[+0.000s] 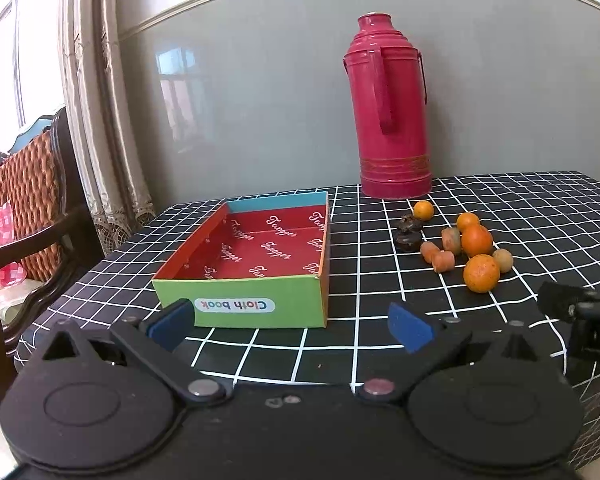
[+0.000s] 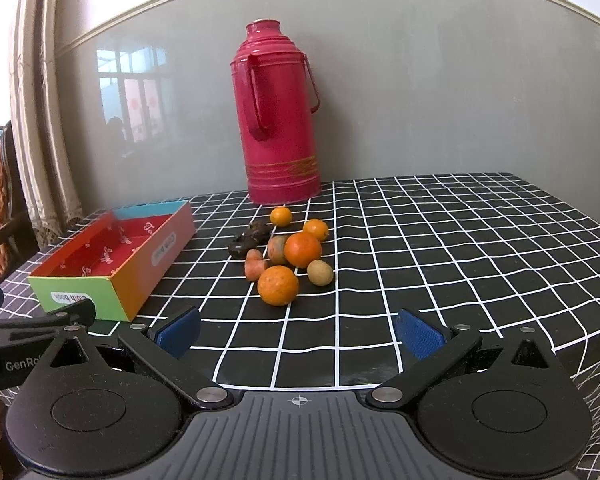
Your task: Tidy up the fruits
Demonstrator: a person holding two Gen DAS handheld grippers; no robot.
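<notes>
No fruit is picked yet: the fruits (image 2: 286, 256) lie in a heap at the middle of the right wrist frame, right of the empty box (image 2: 112, 264) on the bench (image 2: 460, 248). Both the left hand-held gripper (image 1: 292, 326) and the right hand-held gripper (image 2: 299, 332) are released and hold nothing. I judge the next move is to close the right one on the nearest orange (image 2: 278, 285) and carry it to the box.

Two low wrist views from the table's (image 1: 380, 344) near edge — box (image 1: 256, 300), fruit pile (image 2: 288, 256), flask (image 2: 278, 120) shared.

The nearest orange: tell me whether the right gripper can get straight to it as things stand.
Probably yes. The right gripper is open, and the nearest orange lies just ahead of it on the tablecloth, with bare cloth between them. The box sits off to the left.
</notes>
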